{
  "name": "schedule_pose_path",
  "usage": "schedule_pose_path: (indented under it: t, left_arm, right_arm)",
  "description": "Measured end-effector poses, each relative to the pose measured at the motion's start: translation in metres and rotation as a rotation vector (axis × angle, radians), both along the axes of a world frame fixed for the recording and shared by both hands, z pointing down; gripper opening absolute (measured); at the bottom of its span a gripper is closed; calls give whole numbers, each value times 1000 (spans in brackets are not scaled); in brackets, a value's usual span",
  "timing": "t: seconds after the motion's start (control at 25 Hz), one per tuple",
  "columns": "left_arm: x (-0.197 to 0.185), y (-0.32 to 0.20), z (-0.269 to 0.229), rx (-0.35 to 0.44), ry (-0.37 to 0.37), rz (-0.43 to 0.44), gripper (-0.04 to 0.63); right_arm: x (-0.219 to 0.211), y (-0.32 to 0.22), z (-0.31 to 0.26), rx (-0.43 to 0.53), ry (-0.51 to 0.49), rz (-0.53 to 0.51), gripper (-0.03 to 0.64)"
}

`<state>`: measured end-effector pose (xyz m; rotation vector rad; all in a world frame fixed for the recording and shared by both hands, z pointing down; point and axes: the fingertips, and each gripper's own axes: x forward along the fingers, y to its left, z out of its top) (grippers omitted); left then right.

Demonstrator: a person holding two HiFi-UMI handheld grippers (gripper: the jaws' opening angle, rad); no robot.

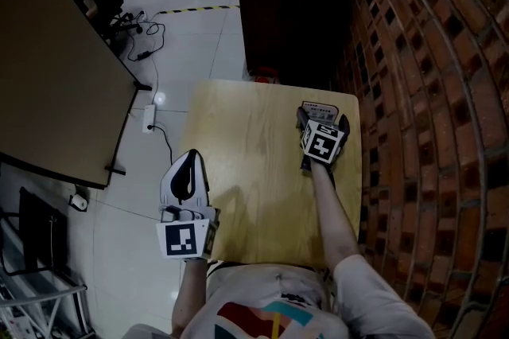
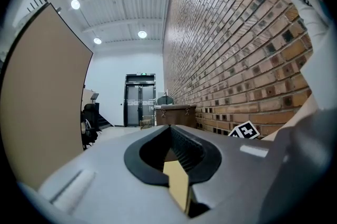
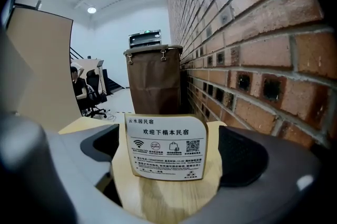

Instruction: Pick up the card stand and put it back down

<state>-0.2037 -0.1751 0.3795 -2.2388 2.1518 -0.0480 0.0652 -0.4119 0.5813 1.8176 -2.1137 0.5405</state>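
Right gripper view: card stand (image 3: 165, 140) inside wide-jawed right tool (image 3: 174, 157), apparently untouched.

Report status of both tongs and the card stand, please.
Left tongs shut, empty. Right tongs open around card stand, no grip yet. Stand upright on table. Nothing in the way.

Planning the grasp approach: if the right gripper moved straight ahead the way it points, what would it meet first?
The right gripper would first meet the card stand, upright on the table right ahead of its open jaws; how near is unclear.
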Motion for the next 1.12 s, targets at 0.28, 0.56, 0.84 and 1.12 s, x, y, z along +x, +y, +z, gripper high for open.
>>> schedule_pose_path:
  t: [0.28, 0.56, 0.84, 1.12]
  left_arm:
    - [3, 3, -12, 39, 2, 10, -6]
    - [36, 6, -44, 119, -25, 106, -6]
    - [57, 15, -53, 156, -19, 165, -6]
    - [67, 23, -64, 192, -21, 206, -6]
  right_arm:
    - [3, 47, -109, 282, -94, -42, 413]
    - [20, 160, -274, 663, -161, -76, 37]
    - [18, 242, -270, 638, -300, -172, -5]
    - [0, 258, -223, 505, -282, -211, -5]
